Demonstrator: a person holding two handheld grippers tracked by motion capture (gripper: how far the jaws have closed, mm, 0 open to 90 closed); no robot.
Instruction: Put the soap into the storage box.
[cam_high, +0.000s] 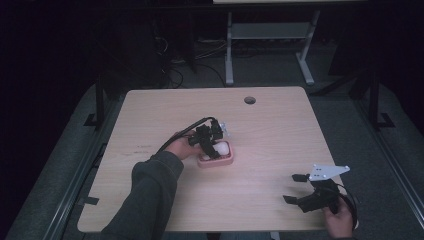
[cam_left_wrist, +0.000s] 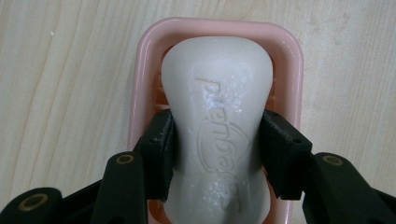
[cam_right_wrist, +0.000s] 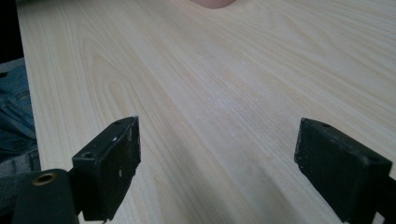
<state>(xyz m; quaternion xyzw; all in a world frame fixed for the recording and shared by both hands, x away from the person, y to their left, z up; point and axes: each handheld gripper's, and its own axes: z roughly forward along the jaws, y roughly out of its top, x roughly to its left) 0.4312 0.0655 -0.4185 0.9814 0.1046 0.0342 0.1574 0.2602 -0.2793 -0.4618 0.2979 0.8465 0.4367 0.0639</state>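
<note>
A white bar of soap (cam_left_wrist: 217, 121) with an embossed logo lies in a pink soap dish (cam_left_wrist: 289, 65) on the wooden table. My left gripper (cam_left_wrist: 217, 154) is shut on the soap's narrow waist, one black pad on each side. From above, the left gripper (cam_high: 211, 145) points down into the pink dish (cam_high: 226, 161) near the table's middle, with the soap (cam_high: 222, 148) showing white under it. My right gripper (cam_high: 296, 189) hovers open near the table's front right corner, its fingers (cam_right_wrist: 116, 158) wide apart over bare wood.
The light wooden table (cam_high: 280, 130) has a round cable hole (cam_high: 249, 100) at its far edge. A grey desk frame (cam_high: 270, 35) stands on the floor behind. The pink dish's edge (cam_right_wrist: 212, 3) shows far ahead in the right gripper view.
</note>
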